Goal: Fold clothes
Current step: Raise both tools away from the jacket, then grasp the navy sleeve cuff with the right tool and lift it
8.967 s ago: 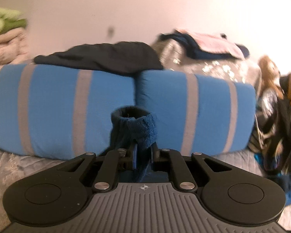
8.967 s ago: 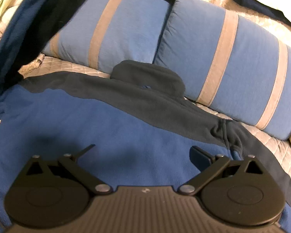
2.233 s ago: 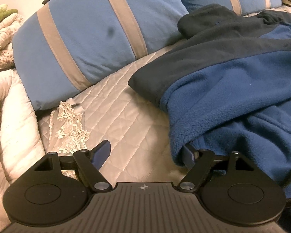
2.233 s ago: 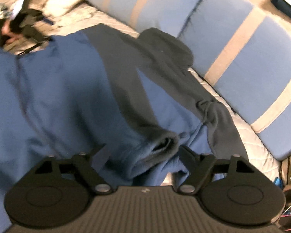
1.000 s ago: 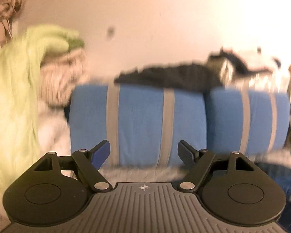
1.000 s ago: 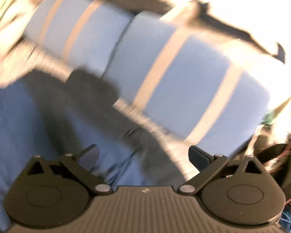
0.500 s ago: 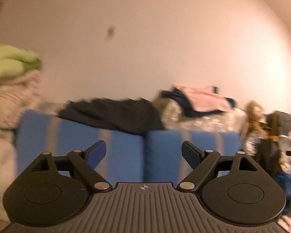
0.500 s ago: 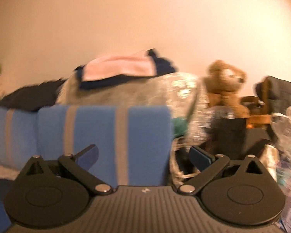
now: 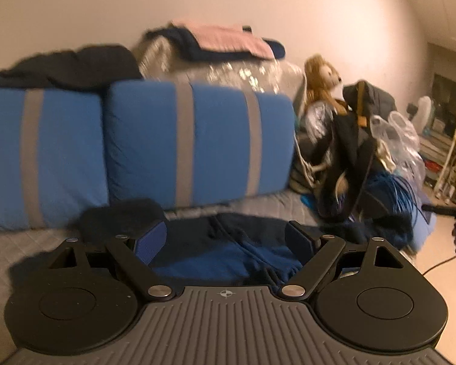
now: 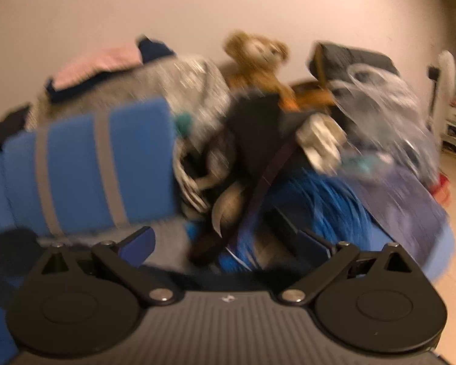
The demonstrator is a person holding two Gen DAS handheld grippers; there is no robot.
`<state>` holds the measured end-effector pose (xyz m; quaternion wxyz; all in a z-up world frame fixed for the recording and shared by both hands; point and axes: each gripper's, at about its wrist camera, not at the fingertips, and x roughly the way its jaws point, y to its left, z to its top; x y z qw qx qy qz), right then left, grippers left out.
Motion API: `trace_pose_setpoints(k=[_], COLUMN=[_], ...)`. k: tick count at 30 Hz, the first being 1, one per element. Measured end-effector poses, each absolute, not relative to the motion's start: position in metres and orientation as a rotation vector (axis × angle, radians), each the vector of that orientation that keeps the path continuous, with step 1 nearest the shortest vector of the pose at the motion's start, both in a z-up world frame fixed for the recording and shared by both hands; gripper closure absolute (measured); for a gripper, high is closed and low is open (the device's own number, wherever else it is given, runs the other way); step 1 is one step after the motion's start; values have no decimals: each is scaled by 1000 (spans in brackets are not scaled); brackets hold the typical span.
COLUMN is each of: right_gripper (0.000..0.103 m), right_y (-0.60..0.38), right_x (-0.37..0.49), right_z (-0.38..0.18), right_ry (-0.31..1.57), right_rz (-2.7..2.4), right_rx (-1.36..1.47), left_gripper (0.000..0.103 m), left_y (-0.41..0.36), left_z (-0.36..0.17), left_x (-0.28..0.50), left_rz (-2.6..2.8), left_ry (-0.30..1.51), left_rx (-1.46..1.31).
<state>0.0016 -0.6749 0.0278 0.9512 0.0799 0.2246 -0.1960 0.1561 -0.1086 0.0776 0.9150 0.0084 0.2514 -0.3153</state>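
Observation:
The blue fleece jacket (image 9: 219, 261) with its dark navy collar (image 9: 121, 216) lies spread on the grey quilted bed (image 9: 24, 243). My left gripper (image 9: 225, 240) hovers low over the jacket's upper part, open wide, with nothing between its fingers. In the blurred right wrist view, my right gripper (image 10: 225, 243) is open and empty too. It points past the bed's right end at a heap of bags, and only a dark edge of the jacket (image 10: 12, 243) shows at the lower left.
Two blue pillows with grey stripes (image 9: 182, 143) stand behind the jacket, with dark clothes (image 9: 76, 67) and a pink and navy pile (image 9: 228, 41) on top. A teddy bear (image 9: 322, 76), bags (image 9: 349, 140) and plastic sacks (image 9: 401, 143) crowd the right end. Bare floor (image 9: 434, 249) lies beyond.
Both views have swung to the right and tipped down. The jacket has come back under my left gripper, whose jaws stand a little wider than a second ago. The right gripper stays open.

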Motion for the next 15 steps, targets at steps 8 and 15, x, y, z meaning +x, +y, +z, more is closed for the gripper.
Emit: trace_pose_setpoints(k=[8, 15], right_gripper=[34, 49], right_y=[-707, -719], right_x=[-17, 4], right_z=[-64, -106], right_ry=[610, 678], right_rz=[-547, -638], right_rx=[132, 66], left_gripper=[17, 17], left_y=[-139, -144], left_z=[45, 15], left_x=[153, 153], left_rz=[-698, -674], left_ry=[534, 541], left_rx=[12, -5])
